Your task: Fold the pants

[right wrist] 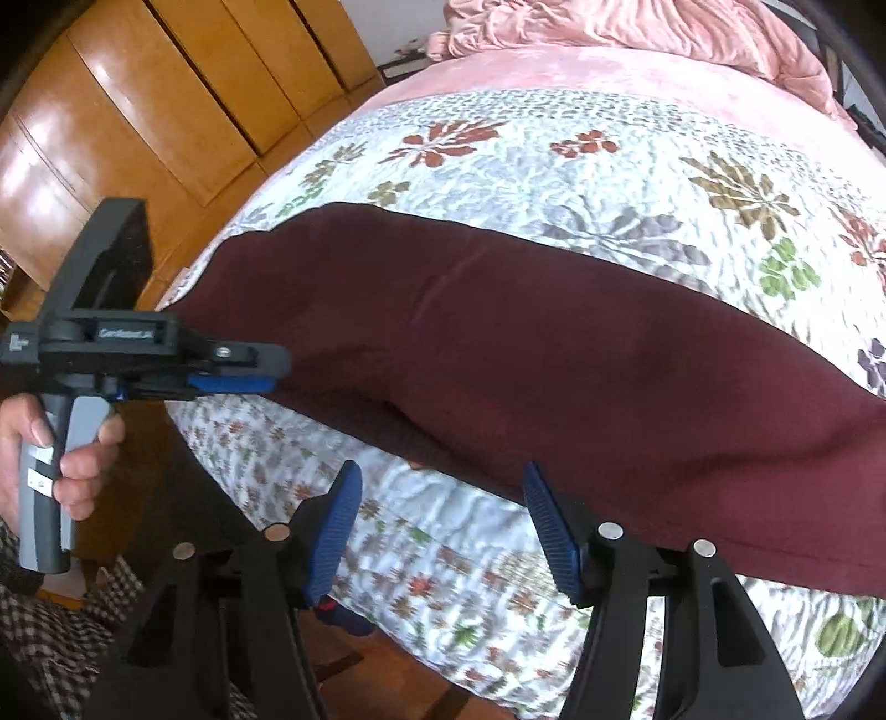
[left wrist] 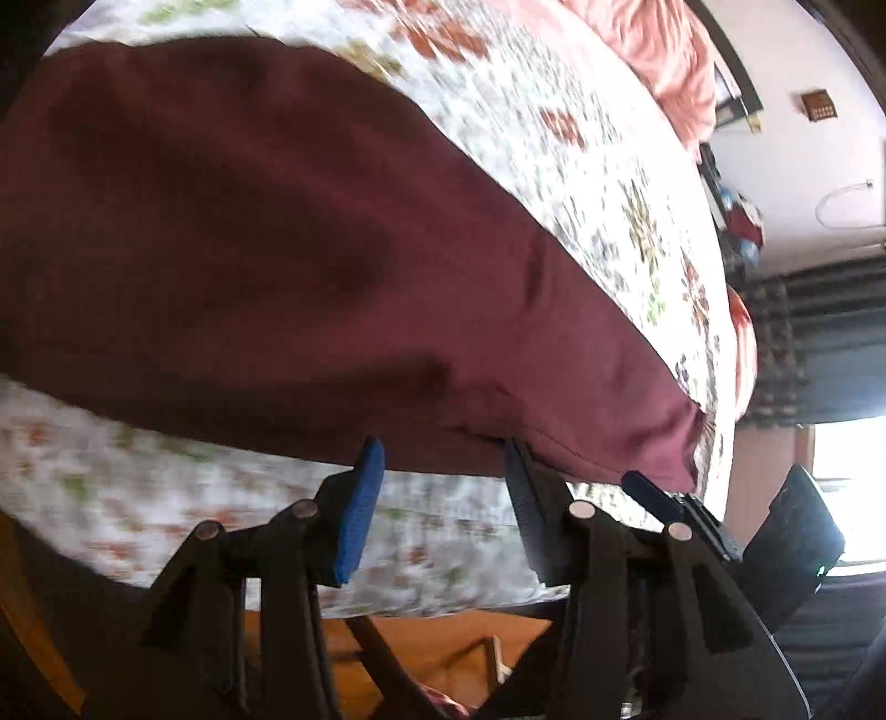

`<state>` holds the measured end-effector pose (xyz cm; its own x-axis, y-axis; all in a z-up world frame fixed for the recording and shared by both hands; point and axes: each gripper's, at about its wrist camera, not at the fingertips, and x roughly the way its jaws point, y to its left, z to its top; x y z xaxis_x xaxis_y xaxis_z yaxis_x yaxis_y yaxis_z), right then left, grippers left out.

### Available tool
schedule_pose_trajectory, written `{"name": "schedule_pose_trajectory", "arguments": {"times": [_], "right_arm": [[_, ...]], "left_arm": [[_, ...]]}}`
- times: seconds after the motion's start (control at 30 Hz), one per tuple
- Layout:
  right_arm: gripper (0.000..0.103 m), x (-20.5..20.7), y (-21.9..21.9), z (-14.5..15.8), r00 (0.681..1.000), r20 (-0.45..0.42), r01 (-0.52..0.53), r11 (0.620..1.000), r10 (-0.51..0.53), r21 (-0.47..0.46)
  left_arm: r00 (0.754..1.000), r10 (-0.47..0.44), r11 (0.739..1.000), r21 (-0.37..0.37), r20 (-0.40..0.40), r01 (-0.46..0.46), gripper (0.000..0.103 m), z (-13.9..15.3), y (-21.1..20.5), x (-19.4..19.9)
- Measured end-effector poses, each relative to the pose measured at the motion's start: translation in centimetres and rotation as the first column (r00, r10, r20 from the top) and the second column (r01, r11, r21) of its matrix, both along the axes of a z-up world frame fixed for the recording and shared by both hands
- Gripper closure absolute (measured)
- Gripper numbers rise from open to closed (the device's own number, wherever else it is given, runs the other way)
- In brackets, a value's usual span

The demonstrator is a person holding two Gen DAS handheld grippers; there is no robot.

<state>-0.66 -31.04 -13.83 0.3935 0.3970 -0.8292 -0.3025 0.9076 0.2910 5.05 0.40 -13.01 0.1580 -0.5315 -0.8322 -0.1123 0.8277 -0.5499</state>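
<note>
Dark maroon pants (left wrist: 266, 260) lie folded lengthwise across a floral bed cover; they also show in the right wrist view (right wrist: 554, 354). My left gripper (left wrist: 443, 451) is open, its blue pads just at the near edge of the pants. In the right wrist view the left gripper (right wrist: 266, 368) sits at the left end of the pants, seen side-on. My right gripper (right wrist: 443, 476) is open, its fingers at the near edge of the pants, empty. The right gripper's tip (left wrist: 645, 487) shows at the pants' right end.
The floral bed cover (right wrist: 609, 166) covers the bed, with a pink blanket (right wrist: 609, 33) bunched at the far end. A wooden wardrobe (right wrist: 166, 111) stands left of the bed. A curtain and window (left wrist: 830, 360) are on the right.
</note>
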Motion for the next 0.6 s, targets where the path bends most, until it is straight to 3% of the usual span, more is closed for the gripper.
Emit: {"name": "schedule_pose_trajectory", "arguments": {"times": [0.2,0.47,0.53,0.6], "right_arm": [[0.042,-0.1,-1.6,-0.5,0.999,-0.01,0.044,0.999,-0.044,0.031],[0.041,-0.1,-2.4,-1.0,0.998,-0.015,0.061,0.996,-0.06,0.065],[0.041,-0.1,-2.5,-1.1,0.998,-0.016,0.06,0.996,-0.059,0.067],[0.041,-0.1,-2.6,-1.3,0.998,-0.021,0.064,0.995,-0.063,0.072]], "left_arm": [[0.995,-0.037,0.997,-0.072,-0.09,0.031,0.059,-2.6,-3.9,1.1],[0.976,0.105,0.98,-0.145,-0.19,-0.134,0.064,-5.7,-3.6,3.3],[0.973,0.125,0.98,-0.126,-0.194,-0.151,0.081,-5.9,-3.3,3.2],[0.976,0.123,0.984,-0.103,-0.179,-0.143,0.088,-5.9,-3.3,3.0]]}}
